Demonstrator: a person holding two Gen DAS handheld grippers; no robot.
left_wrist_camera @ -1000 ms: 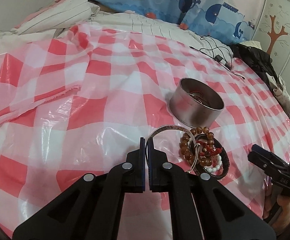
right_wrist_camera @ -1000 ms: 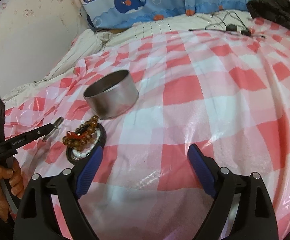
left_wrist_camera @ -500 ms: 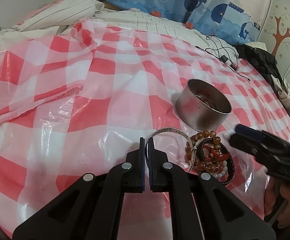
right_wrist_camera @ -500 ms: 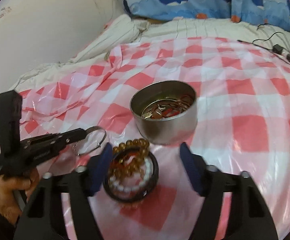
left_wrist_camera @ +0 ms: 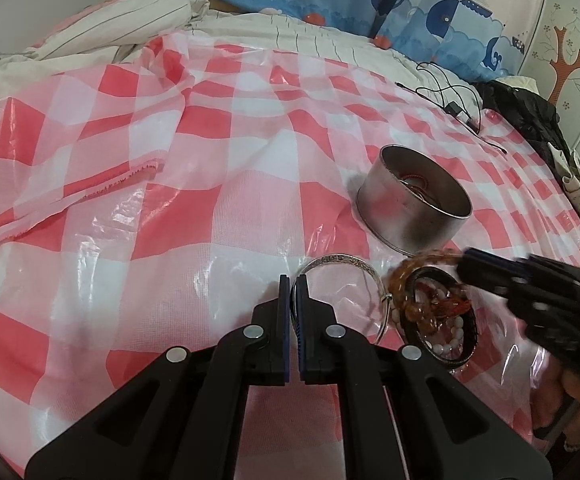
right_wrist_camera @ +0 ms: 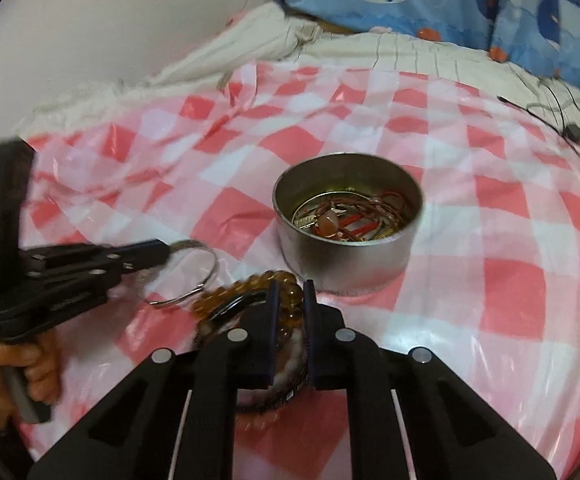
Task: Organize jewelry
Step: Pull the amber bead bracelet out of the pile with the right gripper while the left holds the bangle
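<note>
Amber bracelet [right_wrist_camera: 286,300] (beaded), within right hand-held gripper [right_wrist_camera: 289,294]

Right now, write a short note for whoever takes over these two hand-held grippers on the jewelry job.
Left hand-held gripper: shut on the silver bangle, pinning it to the checked cloth.
Right hand-held gripper: jaws have just been closing, now shut on the amber bead bracelet.
The bracelet pile sits just in front of the metal tin.
Done: some jewelry already lies in the tin.
Left: move the amber bead bracelet, the rest of the pile and the bangle into the tin.
</note>
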